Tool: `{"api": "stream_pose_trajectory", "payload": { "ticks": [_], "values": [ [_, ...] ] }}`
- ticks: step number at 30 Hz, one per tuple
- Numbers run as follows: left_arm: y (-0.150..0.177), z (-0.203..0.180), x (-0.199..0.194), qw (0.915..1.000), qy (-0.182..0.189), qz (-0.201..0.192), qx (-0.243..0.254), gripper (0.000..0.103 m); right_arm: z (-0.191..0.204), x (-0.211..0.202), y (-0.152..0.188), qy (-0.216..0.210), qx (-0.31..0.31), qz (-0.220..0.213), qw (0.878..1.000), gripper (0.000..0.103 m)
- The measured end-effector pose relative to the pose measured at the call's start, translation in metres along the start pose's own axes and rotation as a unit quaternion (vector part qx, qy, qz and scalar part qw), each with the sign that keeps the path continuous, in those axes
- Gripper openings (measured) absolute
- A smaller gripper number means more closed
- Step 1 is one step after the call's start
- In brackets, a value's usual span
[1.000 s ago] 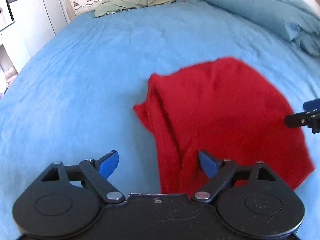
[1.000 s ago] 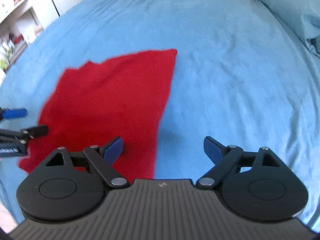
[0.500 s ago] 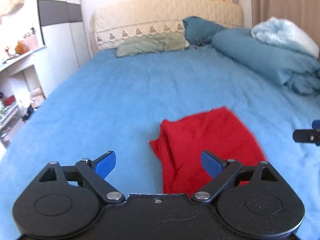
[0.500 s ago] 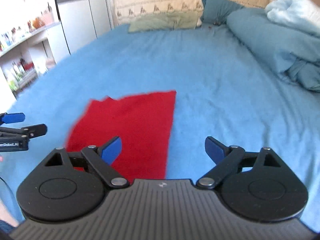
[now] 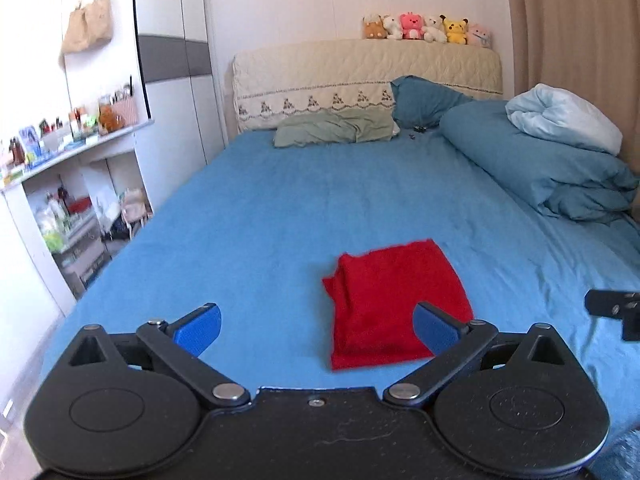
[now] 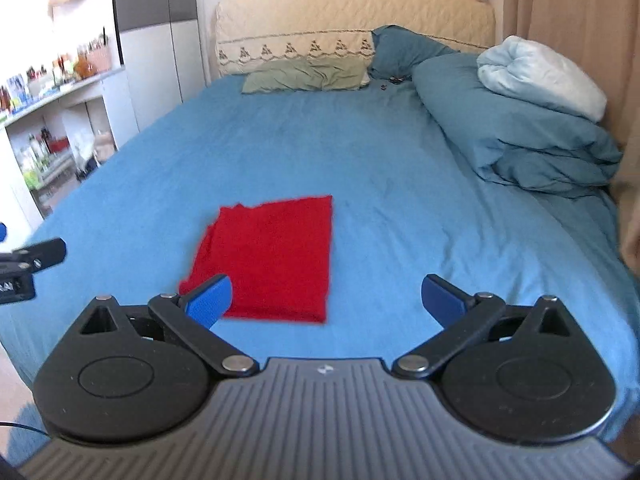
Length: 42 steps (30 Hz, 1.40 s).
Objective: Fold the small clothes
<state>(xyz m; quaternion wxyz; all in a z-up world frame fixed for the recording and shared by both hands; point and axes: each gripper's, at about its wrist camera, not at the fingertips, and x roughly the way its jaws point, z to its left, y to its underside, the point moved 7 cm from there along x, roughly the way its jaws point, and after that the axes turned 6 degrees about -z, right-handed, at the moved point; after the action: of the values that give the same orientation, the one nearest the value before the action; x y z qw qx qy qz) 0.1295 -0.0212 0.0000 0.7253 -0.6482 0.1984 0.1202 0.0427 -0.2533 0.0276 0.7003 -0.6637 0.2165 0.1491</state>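
A red garment lies folded into a rough rectangle on the blue bed sheet; it also shows in the right wrist view as the red garment. My left gripper hangs above and in front of it, its jaws still opening, with nothing between the blue pads. My right gripper is likewise raised and open with nothing in it, the cloth lying below its left pad. Each gripper's black finger peeks into the other's view at the frame edge.
A rolled teal duvet with a pale blue blanket lies along the bed's right side. Pillows rest by the cream headboard topped with plush toys. Cluttered shelves stand left of the bed.
Both grippers have pulled back and risen away from the red garment, which now looks smaller and lies flat on the sheet. The left jaws widened a little.
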Motion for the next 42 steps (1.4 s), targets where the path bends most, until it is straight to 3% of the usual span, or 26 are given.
{"api": "stream_pose_trajectory", "payload": {
  "ticks": [8,13,42],
  "values": [
    [0.042,-0.006,-0.018,0.9998,-0.002,0.022,0.003,0.103,0.009,-0.014,0.054,0.015,-0.006,0.042,0.999,0.103],
    [0.044,-0.007,-0.021,0.9999,0.000,0.016,-0.001,0.103,0.012,-0.015,0.070,0.017,0.005,0.057,0.998,0.103],
    [0.042,-0.009,-0.028,0.9997,-0.011,0.001,0.020,0.103,0.017,-0.021,0.068,0.019,0.007,0.054,0.998,0.103]
  ]
}}
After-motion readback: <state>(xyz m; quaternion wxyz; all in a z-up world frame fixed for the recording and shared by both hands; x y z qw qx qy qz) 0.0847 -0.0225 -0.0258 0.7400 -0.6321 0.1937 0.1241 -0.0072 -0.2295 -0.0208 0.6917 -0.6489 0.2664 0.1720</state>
